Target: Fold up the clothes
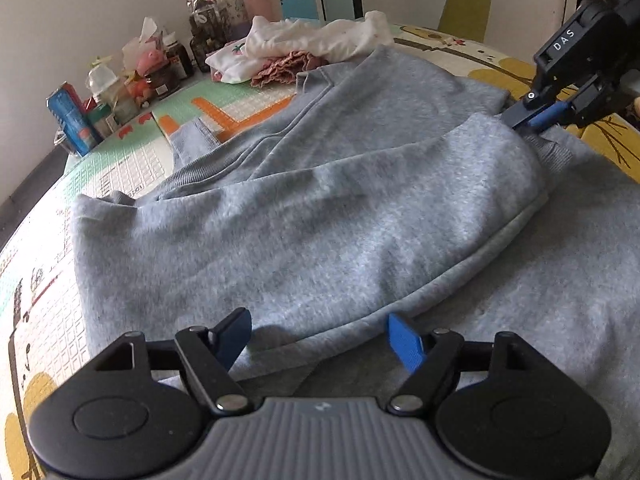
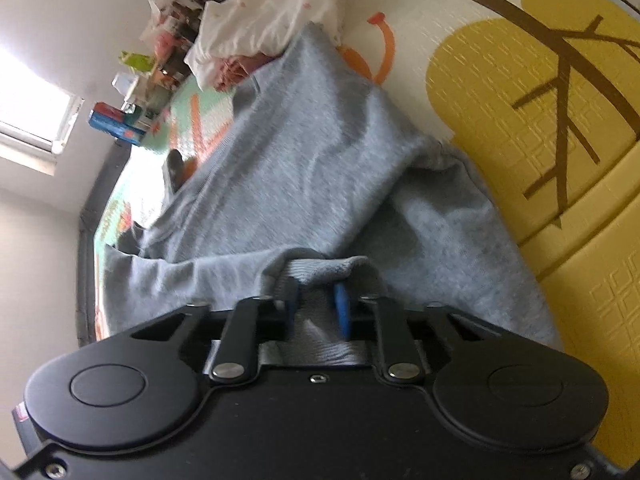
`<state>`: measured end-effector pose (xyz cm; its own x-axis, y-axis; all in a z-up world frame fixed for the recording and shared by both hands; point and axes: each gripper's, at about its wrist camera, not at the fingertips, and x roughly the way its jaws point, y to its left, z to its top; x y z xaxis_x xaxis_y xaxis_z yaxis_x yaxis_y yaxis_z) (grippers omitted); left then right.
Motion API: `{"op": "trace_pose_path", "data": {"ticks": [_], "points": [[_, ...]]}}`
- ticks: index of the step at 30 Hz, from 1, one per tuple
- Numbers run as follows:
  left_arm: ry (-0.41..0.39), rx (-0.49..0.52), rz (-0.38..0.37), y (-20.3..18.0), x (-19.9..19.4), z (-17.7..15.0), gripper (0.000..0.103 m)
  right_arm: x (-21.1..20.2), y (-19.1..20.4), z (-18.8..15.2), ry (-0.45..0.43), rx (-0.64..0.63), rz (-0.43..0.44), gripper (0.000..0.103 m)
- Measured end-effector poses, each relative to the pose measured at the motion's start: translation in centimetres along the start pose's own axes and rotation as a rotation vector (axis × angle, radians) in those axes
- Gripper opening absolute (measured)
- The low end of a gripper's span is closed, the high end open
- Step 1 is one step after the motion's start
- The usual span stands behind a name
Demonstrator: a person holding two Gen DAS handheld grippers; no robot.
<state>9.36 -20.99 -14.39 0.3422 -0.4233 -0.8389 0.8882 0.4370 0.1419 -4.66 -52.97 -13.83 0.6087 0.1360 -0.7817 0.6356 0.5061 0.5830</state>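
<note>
- A grey knit sweatshirt of soft fleece cloth [image 1: 320, 208] lies spread over most of the left wrist view, from the lower left of the frame to the upper right, with one part folded over on top of the rest so that a rounded folded edge runs through the lower middle.
- In the right wrist view the same sweatshirt [image 2: 304, 152] fills the middle of the frame, and a ribbed band of it is bunched at the lower centre.
- The right tool [image 2: 316, 300] is clamped on that ribbed band: cloth sits between its blue pads [image 2: 341, 312] and drapes over their tips.
- In the left wrist view the right tool [image 1: 532, 118] shows at the upper right of the frame, its tips at the sweatshirt's ribbed edge.
- The left tool [image 1: 320, 340] is at the bottom of its frame with jaws standing wide apart; its blue pads [image 1: 406, 342] are just over the folded edge, with no cloth pinched between them.
- The sweatshirt rests on a patterned foam mat with yellow, green and orange print [image 1: 132, 160] that covers the surface.
- A heap of white and pink clothes [image 1: 304, 48] lies on the mat just beyond the sweatshirt, at the upper middle of the frame.
- A row of bottles, cartons and packets [image 1: 120, 92] stands along the wall at the upper left.
- A yellow-green chair back [image 1: 466, 4] shows at the upper right.
</note>
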Motion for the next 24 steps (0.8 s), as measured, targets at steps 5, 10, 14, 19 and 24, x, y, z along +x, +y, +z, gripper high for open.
{"op": "trace_pose_path", "data": {"ticks": [5,10,14,19,24], "points": [[0.010,-0.084,-0.026,1.3,0.1,0.3,0.069,-1.0,1.8,0.8,-0.051,-0.063,0.004,0.006],[-0.014,-0.157,-0.042,2.5,-0.7,0.8,0.067,-3.4,4.9,2.4,-0.127,-0.159,0.037,0.006],[-0.032,-0.206,-0.048,3.2,-1.1,1.3,0.067,-5.8,8.0,4.3,-0.202,-0.256,0.048,0.006],[-0.066,-0.244,-0.041,3.4,-1.5,2.5,0.067,-7.6,10.8,6.7,-0.271,-0.356,0.018,0.006],[-0.051,-0.253,-0.046,2.8,-0.4,3.8,0.067,-6.5,10.8,9.3,-0.284,-0.385,-0.071,0.006]]}}
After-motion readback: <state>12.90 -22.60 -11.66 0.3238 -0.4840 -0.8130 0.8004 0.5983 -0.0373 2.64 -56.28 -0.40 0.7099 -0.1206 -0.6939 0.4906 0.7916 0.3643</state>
